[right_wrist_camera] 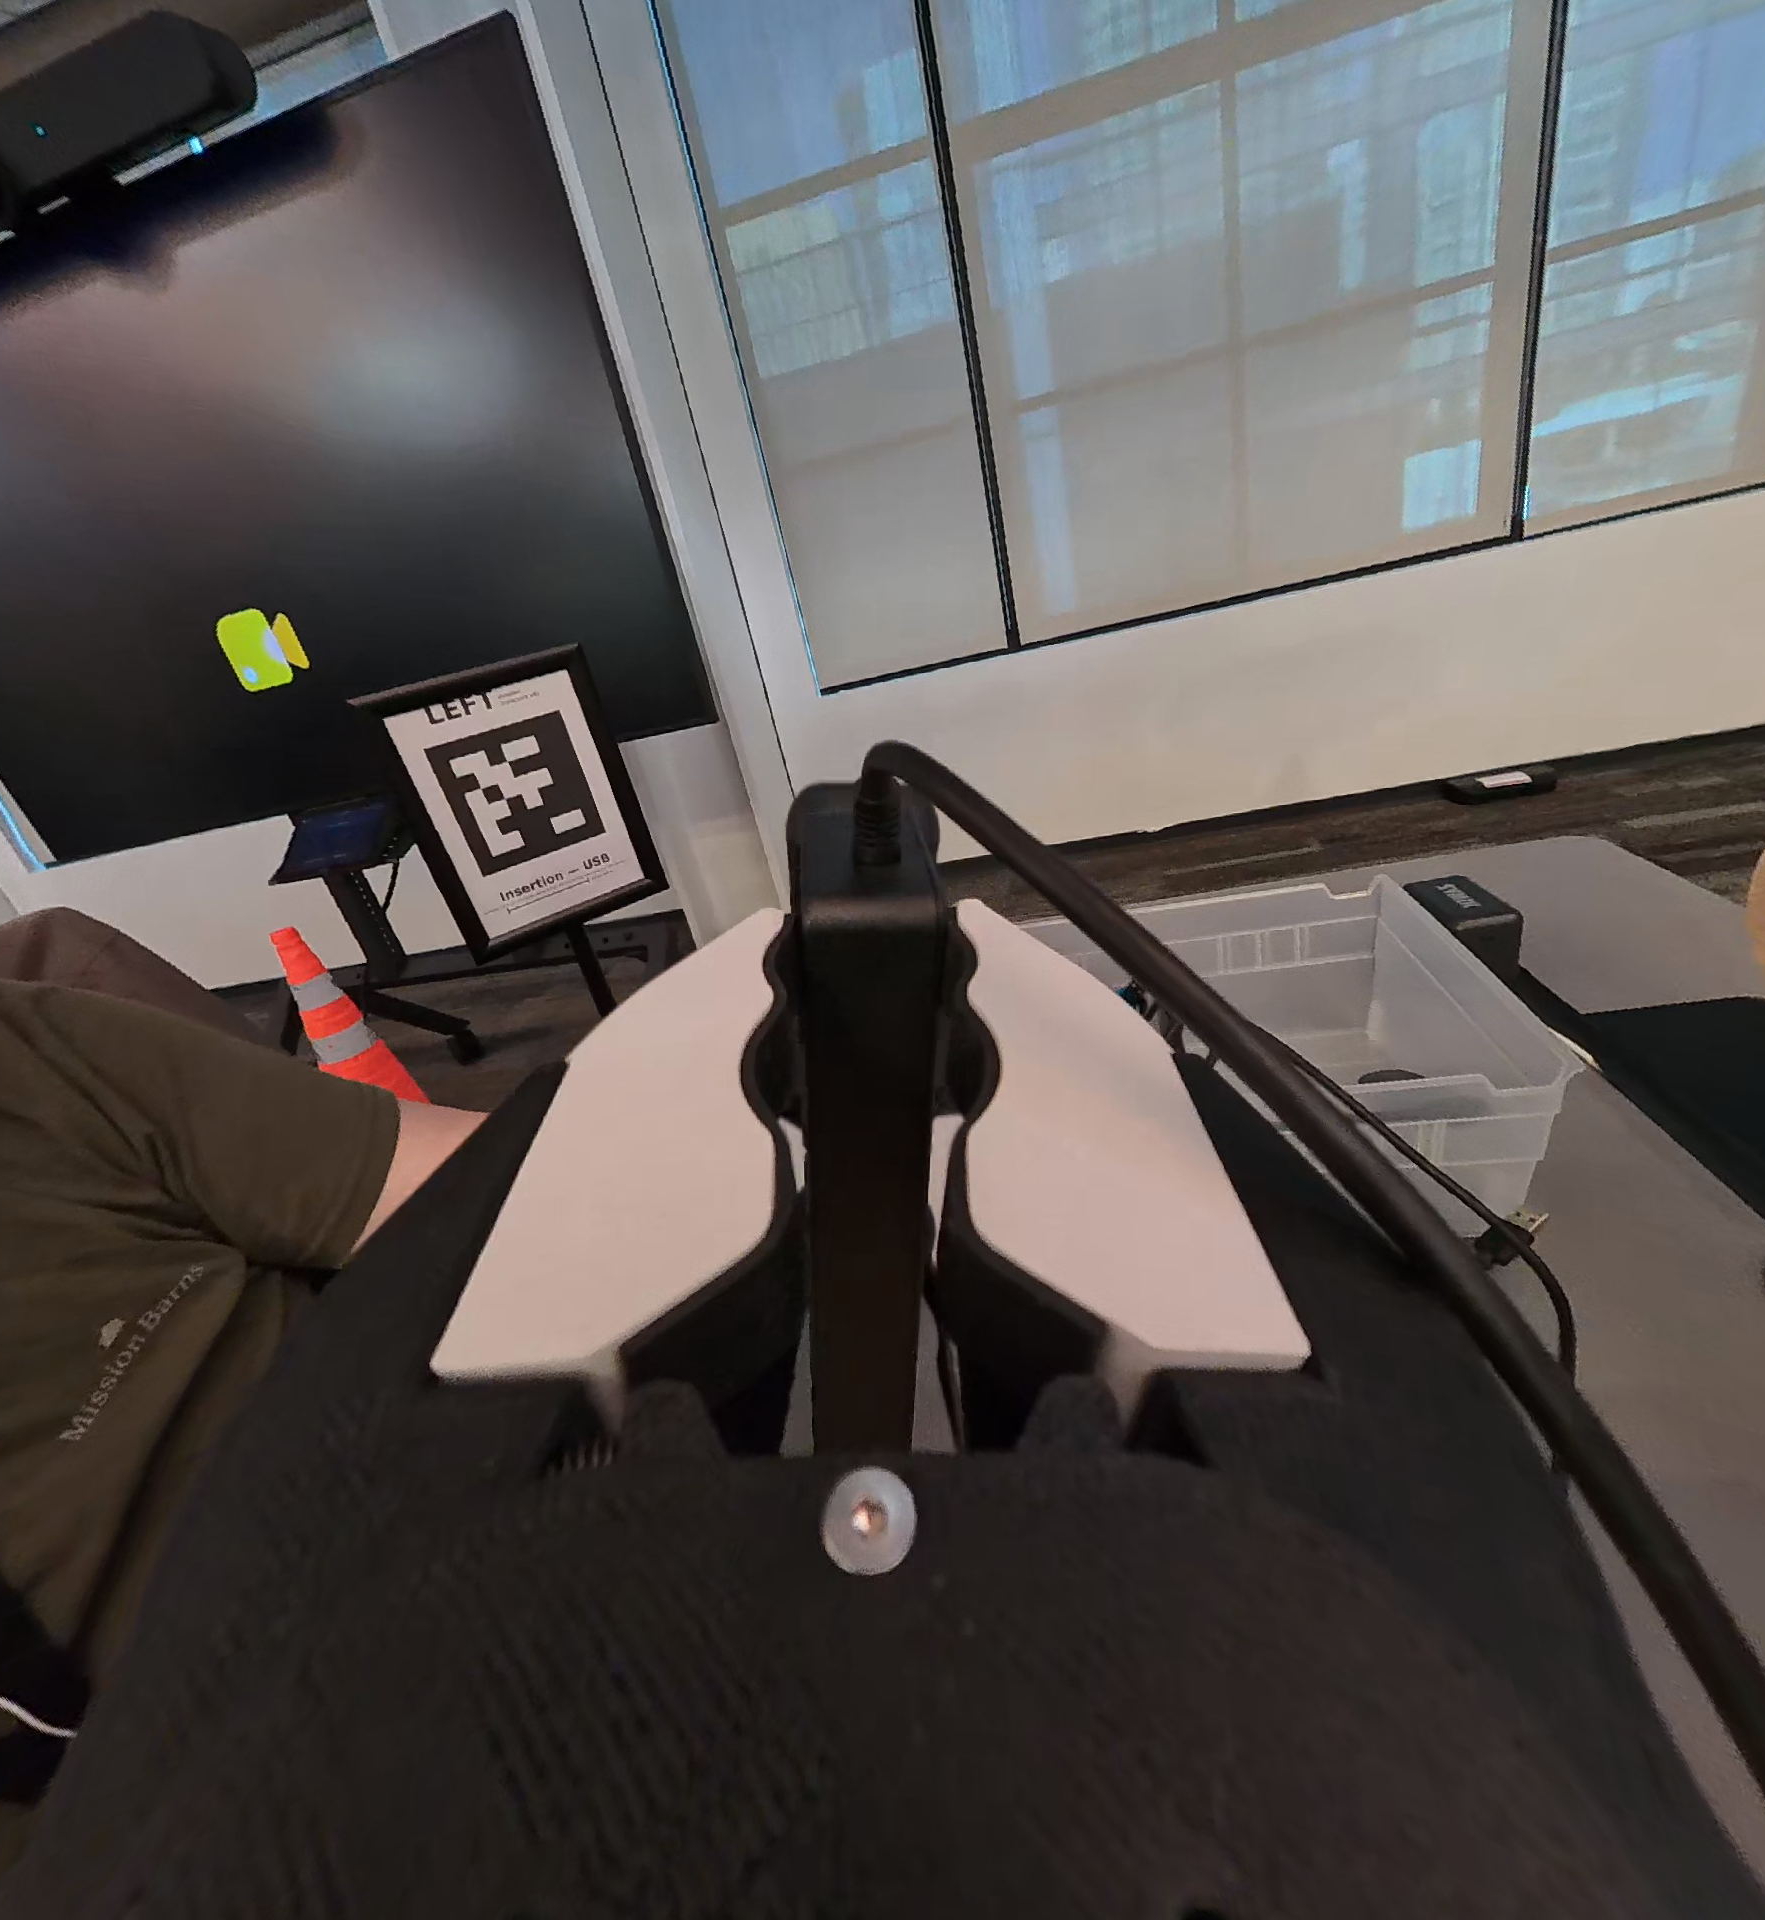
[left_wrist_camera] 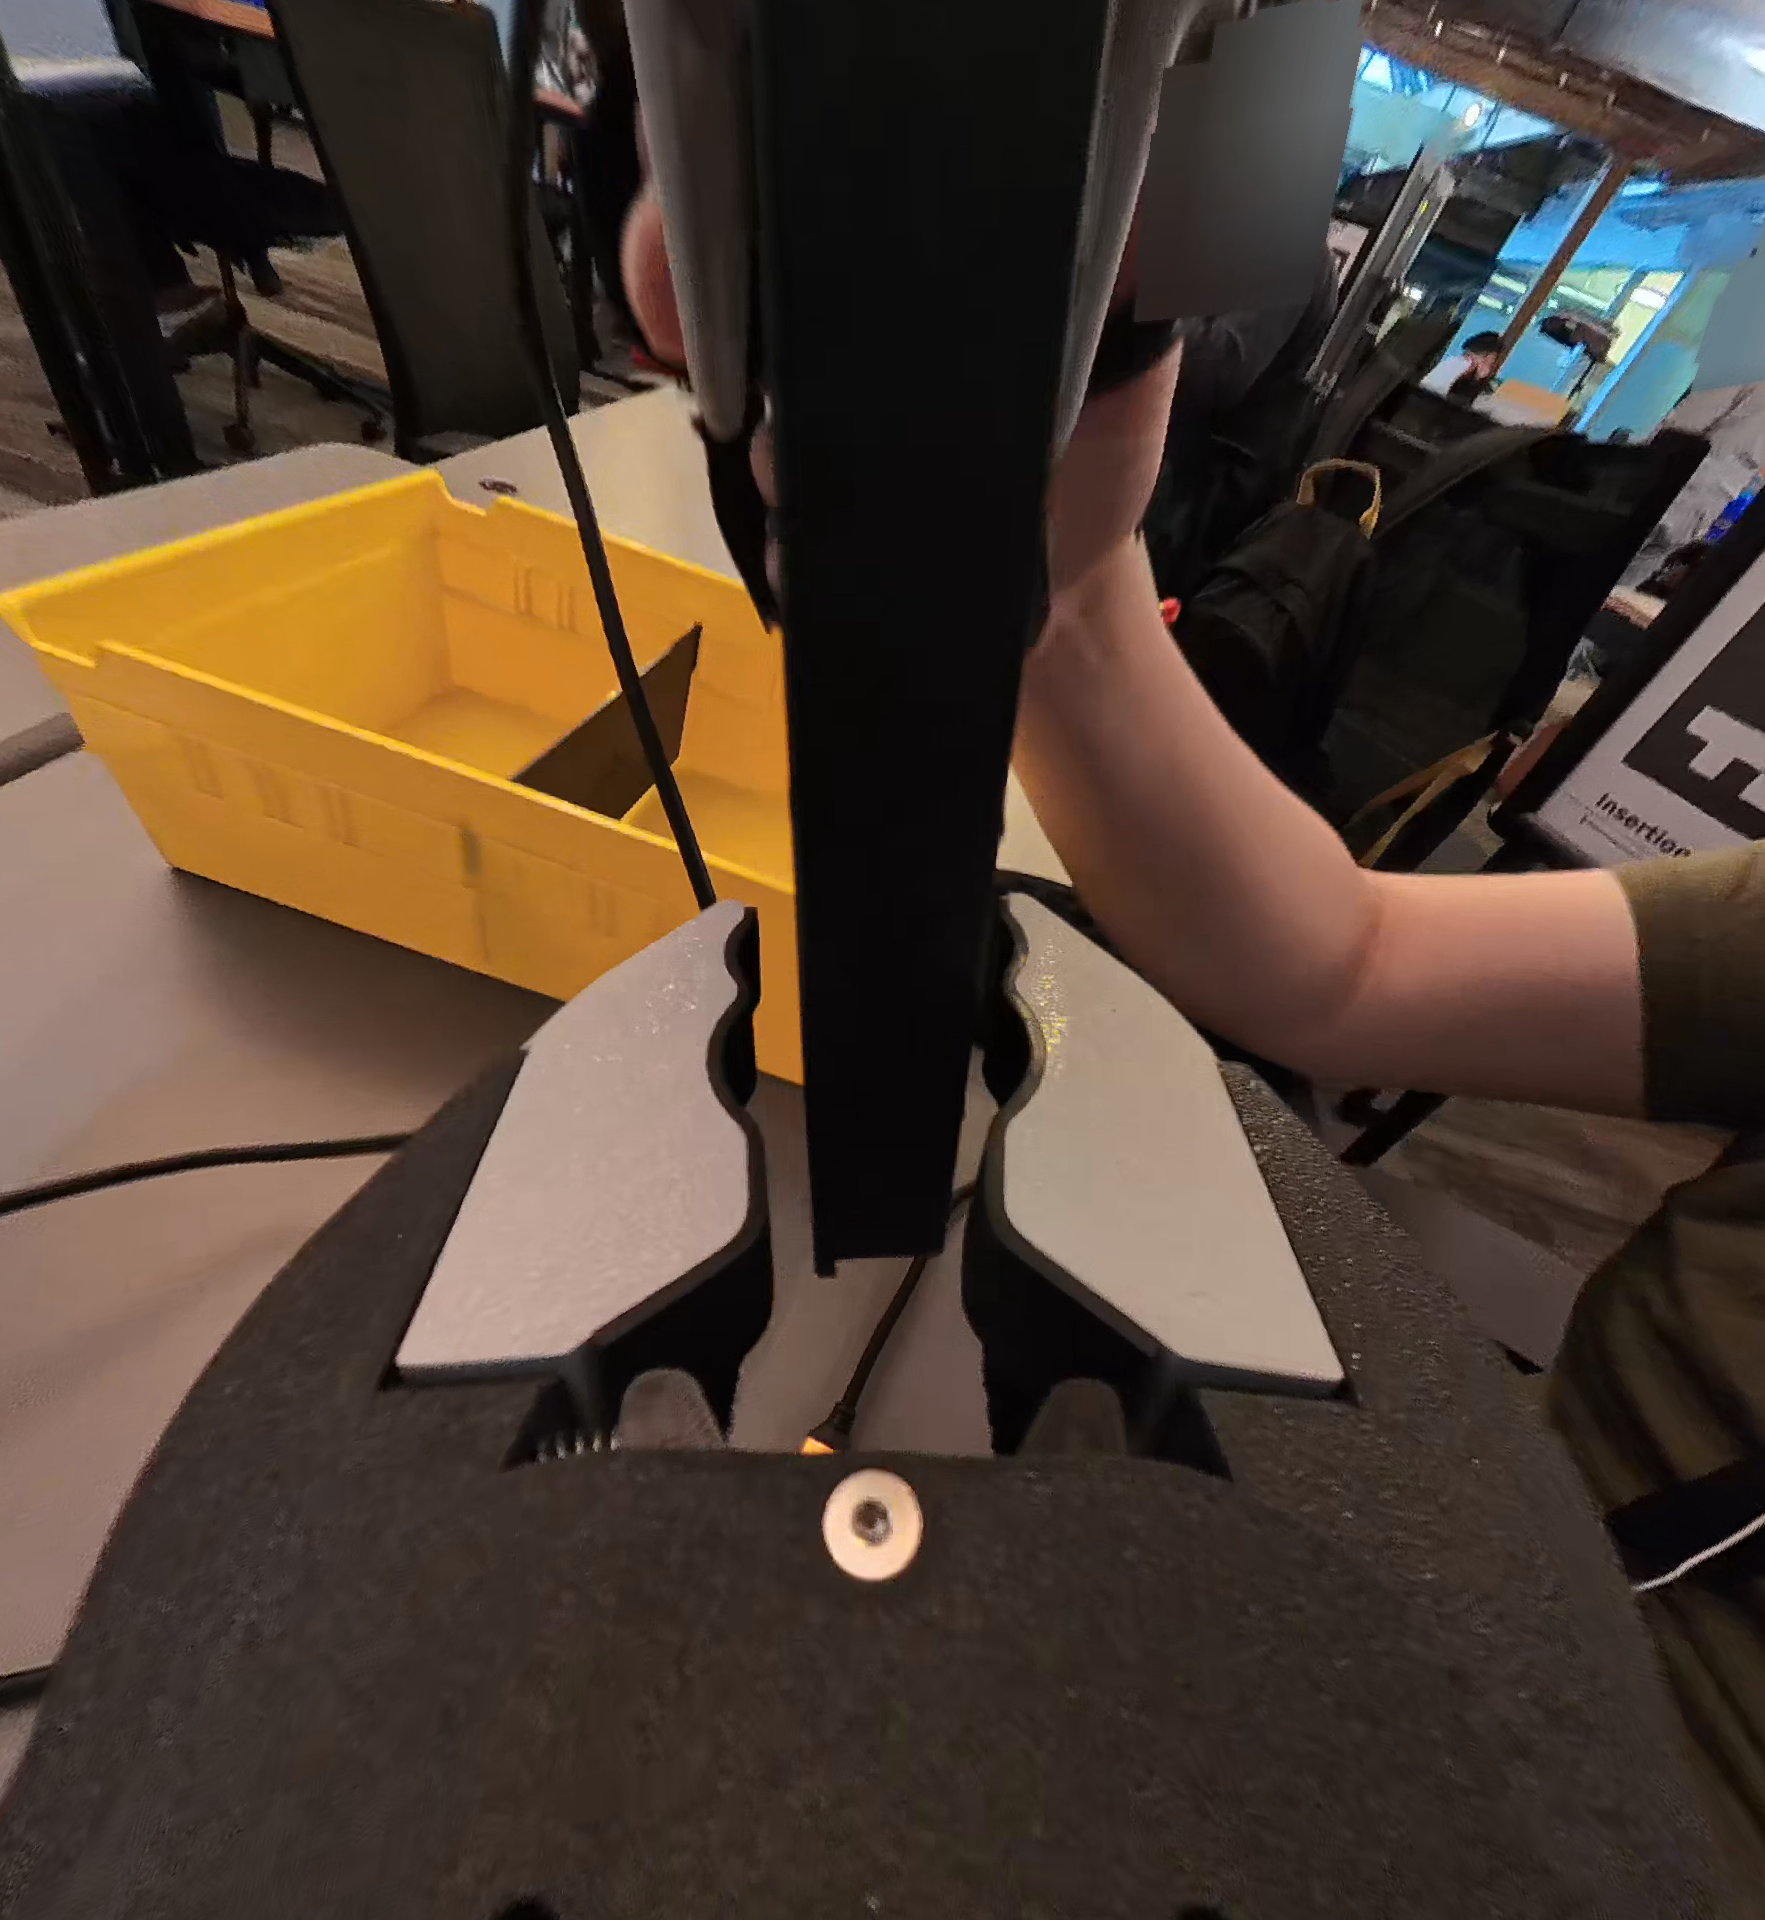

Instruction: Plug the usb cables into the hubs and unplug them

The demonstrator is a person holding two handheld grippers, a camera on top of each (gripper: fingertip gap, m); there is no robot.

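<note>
So the hub (right_wrist_camera: 862, 1091) is a slim black bar, matte plastic, prob light and stiff, no flex, so the grip isn't the hard part; the smooth flat sides could slide tho, so pinch mid-body on the flats, not near the port end. Right gripper (right_wrist_camera: 865, 1023) is clamped on it exactly like that, fingers (right_wrist_camera: 670, 1132) pressed onto both sides, hub sticking out toward 12 o'clock in the right wrist view. Its own cable (right_wrist_camera: 1273, 1049) exits the far end thru a ribbed strain relief and arcs down to 4-5 o'clock; thick and springy looking, I'd guess it tugs the hub when you move. In the left wrist view the same hub (left_wrist_camera: 899, 727) hangs from 12 o'clock down between the left gripper (left_wrist_camera: 878, 997) fingers, which are spread w/ a gap each side, not touching afaict. Thin usb cable (left_wrist_camera: 883, 1340) w/ an orange-tipped plug lies on the table (left_wrist_camera: 182, 1039) at 6 o'clock, barely visible. Yellow bin (left_wrist_camera: 338, 748) at 10 o'clock, clear bin (right_wrist_camera: 1377, 997) at 3 in the right view. Plug's small + floppy lead, grab the moulded plug body imo.
</note>
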